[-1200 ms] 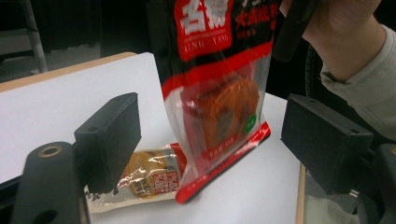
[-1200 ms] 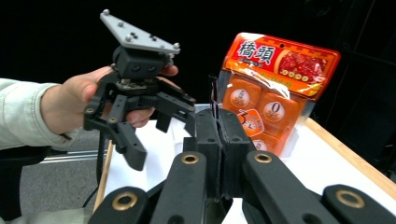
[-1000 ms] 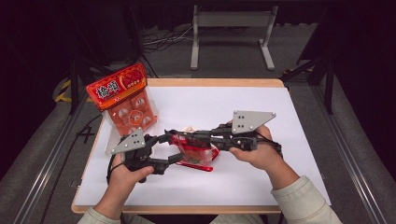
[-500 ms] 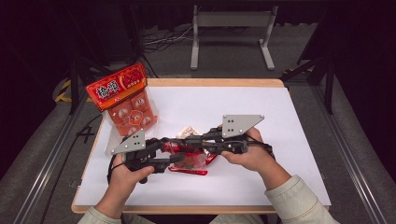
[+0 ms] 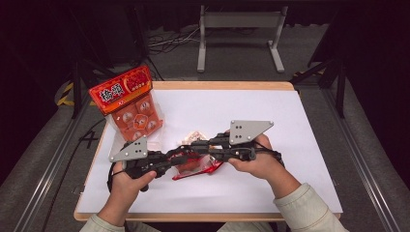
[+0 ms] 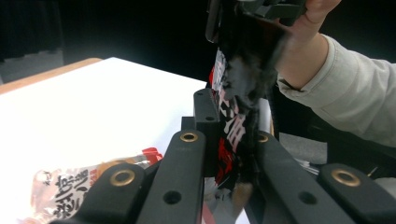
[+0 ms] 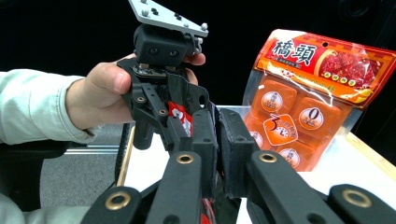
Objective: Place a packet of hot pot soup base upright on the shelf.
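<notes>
A red snack packet [image 5: 194, 169] hangs between my two grippers over the white table [image 5: 290, 111]. My left gripper [image 5: 186, 157] reaches in from the left. Its jaws have just been closing and now pinch the packet's [image 6: 228, 140] lower part. My right gripper [image 5: 197, 147] comes from the right and is shut on the same packet's upper end. Its jaws have just eased a touch, with the packet [image 7: 180, 115] still pinched between them. In the right gripper view the left gripper [image 7: 183, 122] faces mine, close up.
An orange bag of wrapped cubes [image 5: 129, 104] leans at the table's far left corner, seen large as the orange bag [image 7: 303, 98] in the right gripper view. A small clear snack packet [image 5: 193, 137] lies on the table just behind the grippers, also seen as the clear packet [image 6: 70, 191].
The left gripper's jaws have closed on the red packet. The right gripper has shifted a little to the left and toward me, bringing the packet with it.
</notes>
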Demonstrator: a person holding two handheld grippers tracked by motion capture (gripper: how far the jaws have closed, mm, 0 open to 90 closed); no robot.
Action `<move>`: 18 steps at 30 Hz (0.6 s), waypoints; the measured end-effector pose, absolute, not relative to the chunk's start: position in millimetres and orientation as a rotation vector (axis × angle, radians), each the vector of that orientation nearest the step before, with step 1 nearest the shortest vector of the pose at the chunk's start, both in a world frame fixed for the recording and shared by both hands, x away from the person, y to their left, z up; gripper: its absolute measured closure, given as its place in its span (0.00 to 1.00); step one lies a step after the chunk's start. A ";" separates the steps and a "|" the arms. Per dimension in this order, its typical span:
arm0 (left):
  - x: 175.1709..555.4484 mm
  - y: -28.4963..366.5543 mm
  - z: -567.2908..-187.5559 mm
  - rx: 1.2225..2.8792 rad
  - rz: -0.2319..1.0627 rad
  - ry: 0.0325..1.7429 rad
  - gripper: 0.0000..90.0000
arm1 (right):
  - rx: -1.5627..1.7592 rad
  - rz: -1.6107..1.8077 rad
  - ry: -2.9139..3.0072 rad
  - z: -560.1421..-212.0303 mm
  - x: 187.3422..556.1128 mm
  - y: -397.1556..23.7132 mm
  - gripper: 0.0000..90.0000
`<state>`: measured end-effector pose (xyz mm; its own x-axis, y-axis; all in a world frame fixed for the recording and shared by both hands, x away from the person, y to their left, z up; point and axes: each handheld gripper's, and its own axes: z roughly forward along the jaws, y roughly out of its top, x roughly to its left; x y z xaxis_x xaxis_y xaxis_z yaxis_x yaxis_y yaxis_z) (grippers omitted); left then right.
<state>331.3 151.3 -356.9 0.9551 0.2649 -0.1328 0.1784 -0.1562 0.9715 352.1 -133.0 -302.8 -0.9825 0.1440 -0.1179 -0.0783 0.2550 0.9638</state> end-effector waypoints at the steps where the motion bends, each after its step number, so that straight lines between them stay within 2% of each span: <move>1: 331.3 151.3 -356.9 1.737 0.078 0.334 1.00 | 0.062 1.813 2.338 -302.8 352.1 -133.0 0.95; 4: 331.0 151.5 -356.0 1.746 0.074 0.332 1.00 | 0.063 1.806 2.333 -302.8 351.0 -133.3 0.91; 13: 333.8 157.4 -352.1 1.748 0.086 0.334 1.00 | 0.142 1.835 2.284 -302.3 350.2 -146.3 0.69; 18: 336.1 165.2 -349.9 1.740 0.099 0.355 1.00 | 0.240 1.829 2.266 -305.9 348.7 -162.2 0.63</move>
<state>336.1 165.2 -349.9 0.9482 0.2899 -0.1298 0.1813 -0.1585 0.9706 348.7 -162.2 -305.9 -0.9627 0.2622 -0.0674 -0.0105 0.2126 0.9771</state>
